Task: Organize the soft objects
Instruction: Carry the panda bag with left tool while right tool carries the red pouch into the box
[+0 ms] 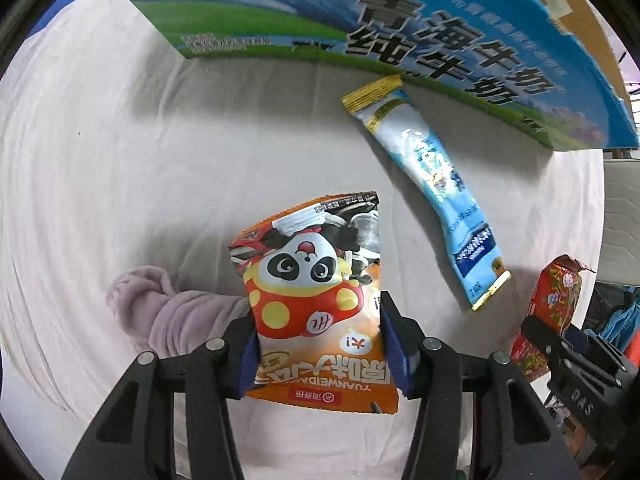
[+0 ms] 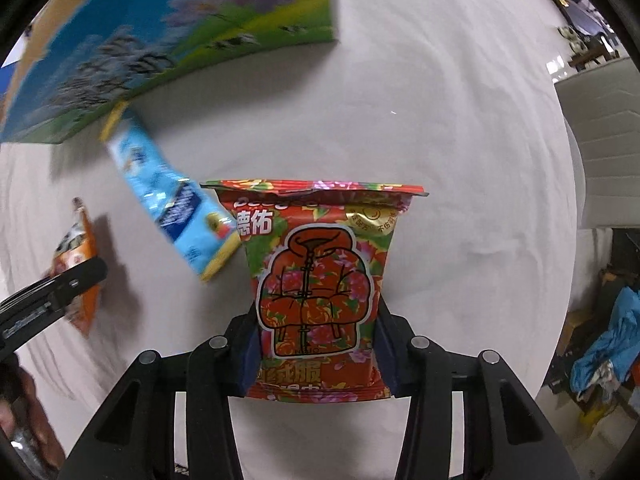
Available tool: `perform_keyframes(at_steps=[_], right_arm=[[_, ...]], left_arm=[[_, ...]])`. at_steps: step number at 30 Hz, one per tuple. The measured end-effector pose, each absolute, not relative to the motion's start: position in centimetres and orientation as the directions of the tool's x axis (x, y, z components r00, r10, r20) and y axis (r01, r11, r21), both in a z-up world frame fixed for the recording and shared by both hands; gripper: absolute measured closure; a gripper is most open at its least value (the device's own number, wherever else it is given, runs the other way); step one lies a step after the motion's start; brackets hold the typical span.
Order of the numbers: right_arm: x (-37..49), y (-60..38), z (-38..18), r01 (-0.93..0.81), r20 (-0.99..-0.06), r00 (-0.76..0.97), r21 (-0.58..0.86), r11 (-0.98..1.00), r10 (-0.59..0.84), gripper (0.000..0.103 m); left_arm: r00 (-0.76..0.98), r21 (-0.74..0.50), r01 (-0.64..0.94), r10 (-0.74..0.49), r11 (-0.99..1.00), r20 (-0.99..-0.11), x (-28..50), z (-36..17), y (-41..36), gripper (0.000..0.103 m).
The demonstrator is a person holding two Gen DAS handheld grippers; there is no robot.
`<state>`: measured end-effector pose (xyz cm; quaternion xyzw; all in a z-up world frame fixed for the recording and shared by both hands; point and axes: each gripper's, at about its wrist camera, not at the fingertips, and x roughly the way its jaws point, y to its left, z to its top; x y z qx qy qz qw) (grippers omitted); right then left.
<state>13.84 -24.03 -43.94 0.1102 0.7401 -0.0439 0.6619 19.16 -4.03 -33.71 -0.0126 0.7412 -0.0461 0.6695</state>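
**A:** White cloth over the whole tabletop [image 1: 120, 160], with a big blue-and-green milk carton box [image 1: 400, 32] across the top of the left wrist frame. From the grippers outward: the left gripper [image 1: 320, 344] is clamped on the orange panda snack bag [image 1: 308, 280] at bottom centre, pads [image 1: 394, 356] squeezing its lower half. The right gripper [image 2: 318, 352] is closed the same way on the red floral packet [image 2: 320, 280], bottom centre of its own view.

**B:** Both full then. What's still lying loose?

**A:** A long blue-and-white sachet [image 1: 432, 192] right of centre, its gold end just beside the box, and a pale purple plush thing [image 1: 168, 312] at lower left, partly behind the panda bag.

**B:** Any tips for carrying them?

**A:** My guess is they're headed for the box. Both packs look puffy, so I'd keep the squeeze light but steady and hold them level. The right view is blurry near the box, so take it slow. I'd lift well above the rim before letting go, one hand at a time so the grippers don't bump. Can't see inside the box at all.
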Motion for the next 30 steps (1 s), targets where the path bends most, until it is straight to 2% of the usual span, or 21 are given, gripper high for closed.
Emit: perform_keyframes(at_steps=[5,12,19,24,26,30], right_arm=[[12.9,-23.9,-40.3,0.180,-0.989,-0.038,0.135,0.974,0.144,0.055],[12.6,-25.3,-34.2,0.127,-0.973,0.066,0.228,0.965,0.221,0.055],[17.0,-22.8,-28.2,0.090,-0.946,0.168,0.296,0.951,0.279,0.055],[21.9,-22.3,-27.1,0.119,-0.944,0.187,0.298,0.947,0.274,0.055],[24.1,-22.0,-28.3,0.126,-0.950,0.183,0.278,0.952,0.253,0.055],[27.4,-22.5,-29.6,0.159,-0.962,0.150,0.250,0.955,0.227,0.055]], left_arm=[[-0.062,-0.109,0.045,-0.107,0.993,-0.992,19.2,-30.7,-5.5,0.055],[0.049,-0.146,0.078,-0.150,0.986,-0.987,19.3,-23.6,-6.1,0.055],[0.158,-0.211,0.102,-0.225,0.972,-0.961,21.6,-17.0,-3.2,0.055],[0.226,-0.179,0.132,-0.206,0.975,-0.952,25.7,-15.1,-1.9,0.055],[0.236,-0.155,0.141,-0.185,0.978,-0.954,27.5,-14.6,-1.7,0.055],[0.212,-0.136,0.144,-0.165,0.980,-0.963,31.8,-16.6,-1.8,0.055]])
